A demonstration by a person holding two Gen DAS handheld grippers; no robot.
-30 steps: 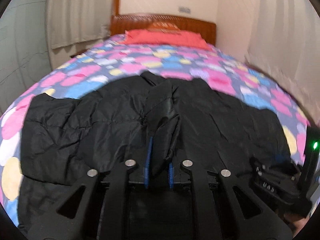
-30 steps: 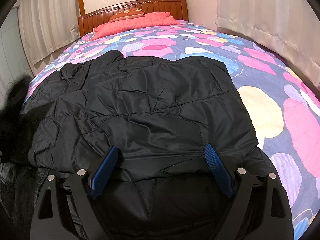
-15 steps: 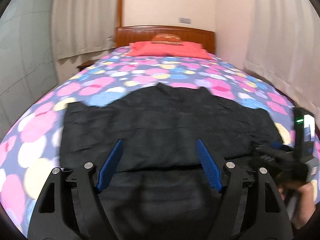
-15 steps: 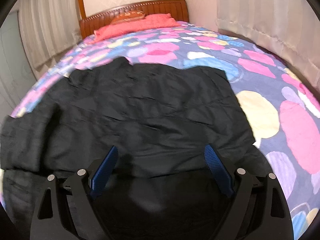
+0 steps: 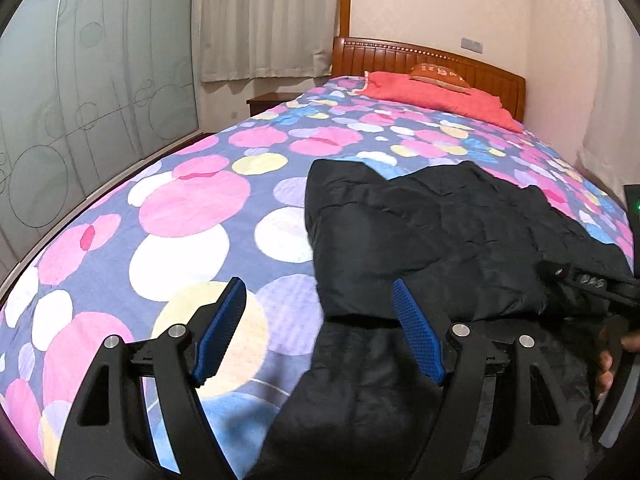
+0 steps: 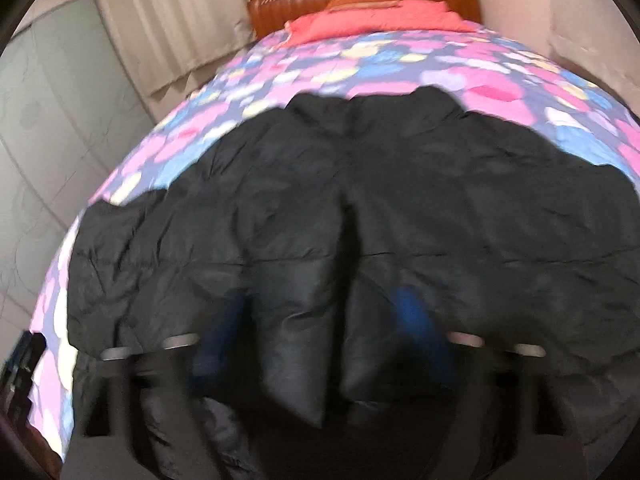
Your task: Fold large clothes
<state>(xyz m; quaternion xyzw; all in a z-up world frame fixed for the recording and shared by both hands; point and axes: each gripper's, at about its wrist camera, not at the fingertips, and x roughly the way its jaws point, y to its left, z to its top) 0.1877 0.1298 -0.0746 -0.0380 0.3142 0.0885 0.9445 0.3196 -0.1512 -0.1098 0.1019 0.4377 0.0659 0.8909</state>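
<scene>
A: While the black jacket (image 5: 432, 240) lies spread on the bed (image 5: 192, 216), how far is the folding judged to be?

B: Partly done. In the left view a folded edge is seen across the near part, with one layer laid over another. The collar end points toward the headboard (image 5: 428, 60). More folds are judged to be left, since much of the bed is covered.

A: Left tool (image 5: 320, 332)?

B: Held wide open, nothing gripped. One blue pad is seen over the bedspread, the other over the jacket's edge.

A: Right tool (image 6: 320, 340)?

B: Blurred, but its jaws are closing. A ridge of jacket fabric is seen between them; whether it is pinched yet cannot be told.
</scene>
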